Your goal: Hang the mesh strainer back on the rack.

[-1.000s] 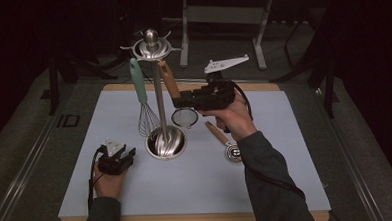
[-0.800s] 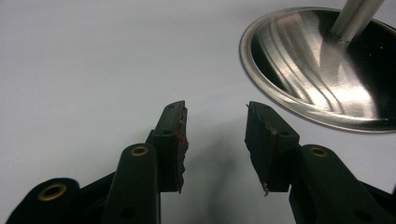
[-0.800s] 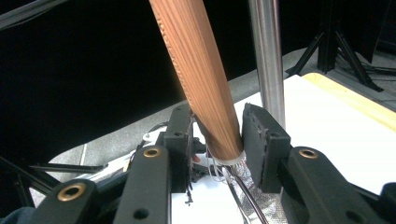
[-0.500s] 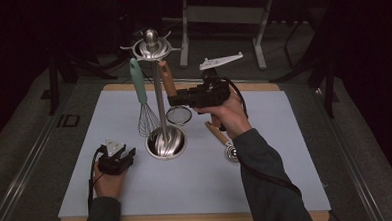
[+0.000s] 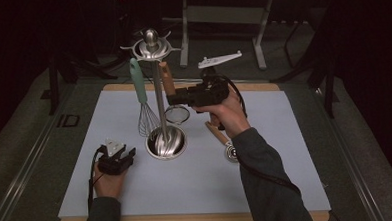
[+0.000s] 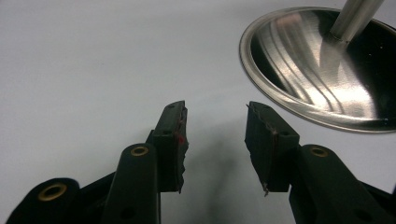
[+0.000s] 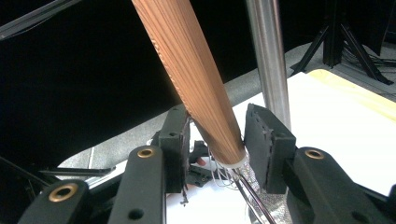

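Your right gripper (image 7: 212, 140) has its fingers (image 7: 175, 140) spread around the wooden-handled mesh strainer (image 5: 169, 86) hanging from the steel utensil stand (image 5: 158, 92), not yet pinching. Close squarely on the handle's lower end. Your left gripper (image 6: 215, 140) rests open and empty on the pale surface (image 5: 267, 177).

Dark grey long sleeves (image 5: 267, 177), black claws (image 6: 215, 140) with brass-ringed screw holes, a black trailing cable (image 5: 90, 175).

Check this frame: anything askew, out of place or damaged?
One oddity: a wooden-handled utensil lies loose on the mat right of the stand, while the whisk and strainer hang. Nothing looks spilled or broken.
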`<state>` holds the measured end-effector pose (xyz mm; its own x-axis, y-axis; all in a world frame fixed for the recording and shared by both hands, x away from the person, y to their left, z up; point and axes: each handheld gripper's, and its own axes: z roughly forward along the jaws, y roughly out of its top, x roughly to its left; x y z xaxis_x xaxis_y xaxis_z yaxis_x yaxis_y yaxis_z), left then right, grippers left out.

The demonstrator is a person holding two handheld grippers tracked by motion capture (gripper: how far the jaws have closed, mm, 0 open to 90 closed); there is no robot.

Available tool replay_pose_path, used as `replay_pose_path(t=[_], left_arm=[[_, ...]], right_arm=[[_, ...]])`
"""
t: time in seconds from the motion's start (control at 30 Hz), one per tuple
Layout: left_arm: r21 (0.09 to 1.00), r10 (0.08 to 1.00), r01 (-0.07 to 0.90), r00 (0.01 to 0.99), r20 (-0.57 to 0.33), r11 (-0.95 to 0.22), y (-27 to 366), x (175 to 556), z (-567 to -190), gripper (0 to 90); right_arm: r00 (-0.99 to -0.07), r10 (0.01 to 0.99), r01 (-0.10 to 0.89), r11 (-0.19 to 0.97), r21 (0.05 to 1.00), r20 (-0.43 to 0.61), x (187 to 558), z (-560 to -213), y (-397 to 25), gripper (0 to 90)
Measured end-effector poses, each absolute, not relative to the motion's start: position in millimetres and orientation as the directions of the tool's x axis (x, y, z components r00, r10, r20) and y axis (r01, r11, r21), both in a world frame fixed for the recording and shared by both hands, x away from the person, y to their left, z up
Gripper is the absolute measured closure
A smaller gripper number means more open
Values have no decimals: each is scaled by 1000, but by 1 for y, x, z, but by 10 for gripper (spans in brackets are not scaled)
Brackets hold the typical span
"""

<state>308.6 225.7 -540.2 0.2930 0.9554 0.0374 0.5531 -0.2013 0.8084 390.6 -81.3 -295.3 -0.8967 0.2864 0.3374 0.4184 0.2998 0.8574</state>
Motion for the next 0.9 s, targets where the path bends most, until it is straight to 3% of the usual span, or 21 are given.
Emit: replay_pose_path(t=[0.9], left_arm=[[809, 955, 553, 293, 37, -201, 226, 309, -540, 586]], right_arm=[[-903, 297, 394, 280, 875, 311, 388, -283, -74, 624]])
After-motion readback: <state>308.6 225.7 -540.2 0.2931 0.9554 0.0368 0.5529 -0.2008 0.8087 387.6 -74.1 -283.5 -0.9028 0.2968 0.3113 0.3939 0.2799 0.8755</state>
